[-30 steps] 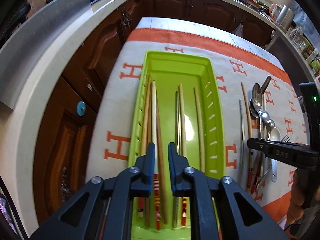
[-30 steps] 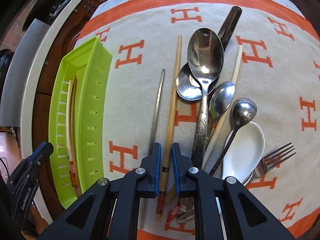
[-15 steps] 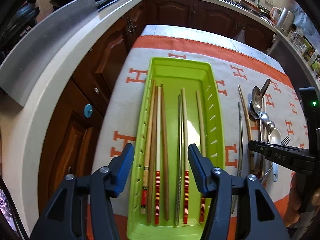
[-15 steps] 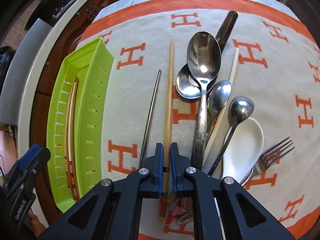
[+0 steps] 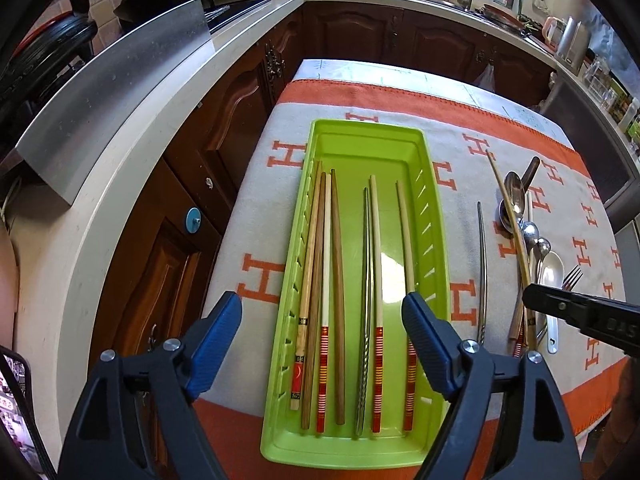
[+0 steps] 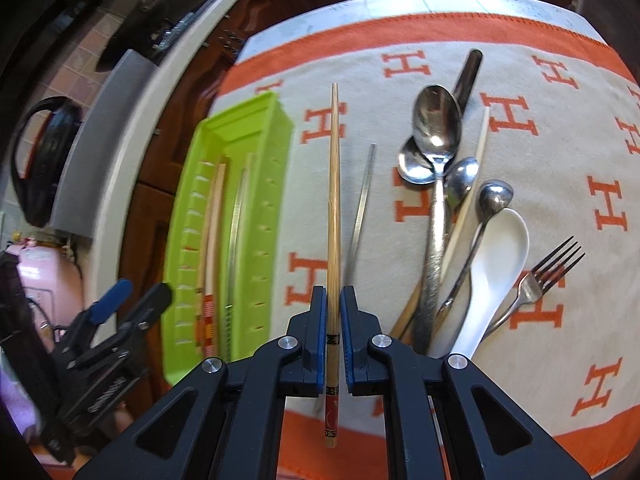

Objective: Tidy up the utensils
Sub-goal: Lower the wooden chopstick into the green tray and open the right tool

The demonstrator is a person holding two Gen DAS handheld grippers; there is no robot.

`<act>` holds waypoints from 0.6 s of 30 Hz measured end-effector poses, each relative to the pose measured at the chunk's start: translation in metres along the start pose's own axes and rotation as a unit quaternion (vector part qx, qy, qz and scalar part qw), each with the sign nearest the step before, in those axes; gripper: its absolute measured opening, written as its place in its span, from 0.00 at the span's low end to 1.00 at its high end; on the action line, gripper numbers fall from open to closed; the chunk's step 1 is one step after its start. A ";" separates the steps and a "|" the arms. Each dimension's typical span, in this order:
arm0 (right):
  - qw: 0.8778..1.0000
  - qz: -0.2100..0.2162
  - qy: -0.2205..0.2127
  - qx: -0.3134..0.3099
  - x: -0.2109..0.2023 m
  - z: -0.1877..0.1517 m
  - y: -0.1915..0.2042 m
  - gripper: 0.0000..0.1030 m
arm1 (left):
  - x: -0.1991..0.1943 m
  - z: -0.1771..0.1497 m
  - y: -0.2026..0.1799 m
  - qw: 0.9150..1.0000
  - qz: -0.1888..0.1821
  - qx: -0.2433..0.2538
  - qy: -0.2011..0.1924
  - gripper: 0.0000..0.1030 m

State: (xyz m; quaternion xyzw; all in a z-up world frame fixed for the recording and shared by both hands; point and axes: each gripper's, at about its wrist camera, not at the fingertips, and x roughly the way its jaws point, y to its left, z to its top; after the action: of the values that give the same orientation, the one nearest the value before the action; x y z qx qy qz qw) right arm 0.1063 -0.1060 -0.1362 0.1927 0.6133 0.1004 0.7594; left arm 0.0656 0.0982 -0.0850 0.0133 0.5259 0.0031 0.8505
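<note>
Right wrist view shows the right gripper [image 6: 333,320] clamped on a bamboo chopstick [image 6: 334,200], holding it near its decorated end so the long bare shaft points away over the orange-and-cream cloth [image 6: 560,80]. It looks lifted clear of the cloth, though from this angle that is hard to be sure of. Beside it on the cloth lie a metal chopstick [image 6: 362,204], a pale chopstick [image 6: 474,176] partly under the spoons, a cluster of metal spoons [image 6: 436,132], a white spoon [image 6: 492,260] and a fork [image 6: 548,272].

To the left sits the green tray [image 5: 436,216], already holding seven chopsticks [image 5: 332,280] laid lengthwise. In the left wrist view the left gripper [image 5: 322,336] hovers over the tray's near end with its jaws spread wide and nothing between them.

The step in hand appears to be carrying this chopstick from the loose pile to the tray. The next move calls for swinging the right gripper left over the tray wall, turning the chopstick parallel to those inside, lowering it into the free strip of tray floor, and only then opening. The left gripper hangs above that spot and should be kept out of the way.
</note>
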 end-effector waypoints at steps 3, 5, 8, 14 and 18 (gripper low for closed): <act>1.000 0.021 0.004 -0.006 -0.012 -0.003 0.011 0.07 | -0.003 -0.001 0.005 1.000 -0.004 -0.010 0.001 0.79; 0.999 0.030 0.005 -0.014 -0.018 -0.005 0.021 0.07 | -0.005 -0.001 0.008 1.000 -0.005 -0.017 -0.001 0.79; 0.999 0.041 0.004 -0.031 -0.025 -0.007 0.040 0.07 | -0.009 -0.001 0.014 1.000 -0.004 -0.023 -0.006 0.79; 0.997 0.059 0.002 -0.055 -0.030 0.001 0.077 0.07 | -0.016 0.000 0.030 0.999 -0.002 -0.042 -0.014 0.80; 0.996 0.062 0.003 -0.062 -0.026 0.008 0.098 0.07 | -0.019 0.001 0.039 0.998 0.003 -0.053 -0.019 0.80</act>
State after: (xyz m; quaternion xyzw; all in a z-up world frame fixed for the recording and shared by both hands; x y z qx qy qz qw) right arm 0.1162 -0.0284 -0.0712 0.1826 0.5953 0.1859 0.7600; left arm 0.0584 0.1371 -0.0663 -0.0306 0.5088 0.0331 0.8597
